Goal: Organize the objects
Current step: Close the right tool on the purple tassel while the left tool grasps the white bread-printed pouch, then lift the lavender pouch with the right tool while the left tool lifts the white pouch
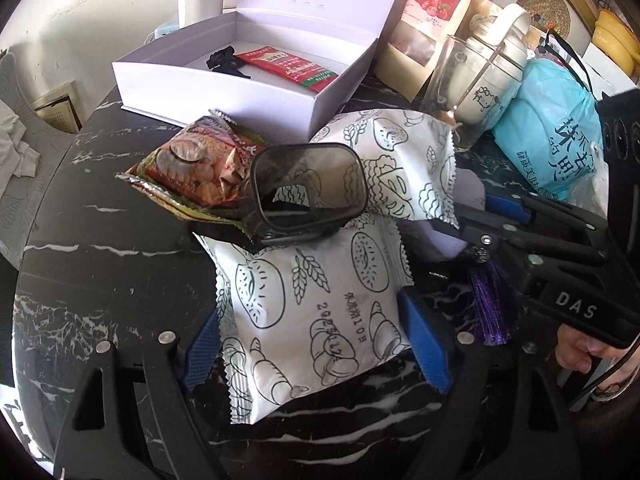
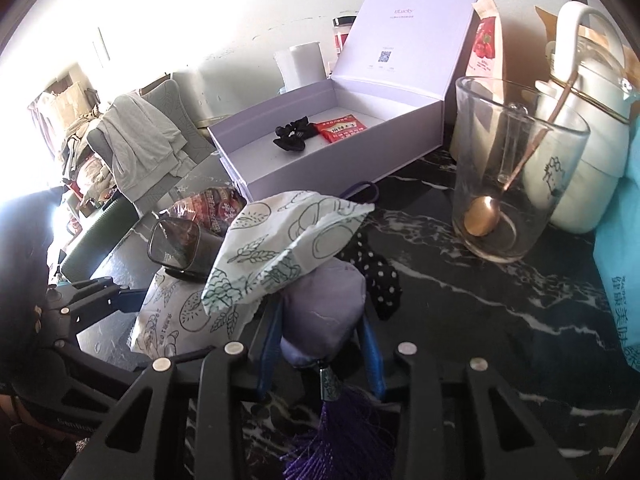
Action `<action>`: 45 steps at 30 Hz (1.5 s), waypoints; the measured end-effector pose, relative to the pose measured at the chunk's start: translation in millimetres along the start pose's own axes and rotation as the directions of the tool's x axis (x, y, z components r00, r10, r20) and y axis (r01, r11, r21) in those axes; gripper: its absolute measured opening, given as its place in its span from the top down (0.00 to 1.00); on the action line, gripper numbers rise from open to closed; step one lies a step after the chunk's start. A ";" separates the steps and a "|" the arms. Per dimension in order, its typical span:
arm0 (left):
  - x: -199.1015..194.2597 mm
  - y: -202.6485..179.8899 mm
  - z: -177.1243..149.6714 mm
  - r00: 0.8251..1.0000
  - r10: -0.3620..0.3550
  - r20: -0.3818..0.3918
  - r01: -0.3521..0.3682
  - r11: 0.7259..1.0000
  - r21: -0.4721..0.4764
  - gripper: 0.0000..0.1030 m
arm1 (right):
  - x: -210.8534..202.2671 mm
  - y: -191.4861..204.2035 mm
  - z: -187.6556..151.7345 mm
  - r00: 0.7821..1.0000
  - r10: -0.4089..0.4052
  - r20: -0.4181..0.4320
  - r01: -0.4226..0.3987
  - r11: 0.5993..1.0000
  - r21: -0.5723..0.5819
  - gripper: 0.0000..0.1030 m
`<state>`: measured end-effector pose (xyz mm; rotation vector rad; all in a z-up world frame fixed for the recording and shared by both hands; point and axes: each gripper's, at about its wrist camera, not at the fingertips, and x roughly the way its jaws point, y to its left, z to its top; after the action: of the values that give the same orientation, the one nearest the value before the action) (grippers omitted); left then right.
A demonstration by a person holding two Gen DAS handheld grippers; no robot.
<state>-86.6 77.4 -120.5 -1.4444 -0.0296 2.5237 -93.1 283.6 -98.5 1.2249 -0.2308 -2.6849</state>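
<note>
On the black marble table [image 1: 100,216], a white bread packet [image 1: 308,312] printed with pastries lies between my left gripper's [image 1: 312,312] blue pads, which touch both of its sides. A second bread packet [image 2: 280,248] leans over a lilac pouch [image 2: 324,308] with a purple tassel [image 2: 340,432]. My right gripper [image 2: 320,314] is shut on that pouch. Behind them stands an open white box [image 1: 216,92] holding a black scrunchie [image 1: 226,60] and a red sachet [image 1: 292,68].
A dark clear container [image 1: 308,188] lies on its side against a red snack bag [image 1: 200,168]. At the right stand a glass with a spoon [image 2: 516,184], a white jug [image 2: 580,140] and a blue bag [image 1: 556,140]. A dotted black cloth [image 2: 376,272] lies beside the pouch.
</note>
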 end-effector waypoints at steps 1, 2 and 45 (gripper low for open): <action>-1.2 0.6 -1.4 1.000 0.000 -0.001 0.000 1.000 -0.001 0.21 | -2.6 -0.4 -2.0 1.000 0.001 -0.001 -0.001 1.000 0.002 0.65; -2.2 1.0 -3.0 1.000 0.001 -0.003 -0.001 1.000 -0.002 0.21 | -5.7 -0.9 -4.1 1.000 0.004 -0.002 -0.004 1.000 0.004 0.65; -18.4 -4.9 -43.5 0.994 0.042 -0.100 -0.041 0.999 0.010 0.01 | -32.0 24.3 -64.8 0.993 -0.102 -0.057 0.097 0.991 -0.088 0.47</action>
<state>-39.6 74.0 -126.6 -1.5821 0.0273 2.4775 -21.0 262.9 -111.9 1.3245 -0.0473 -2.7034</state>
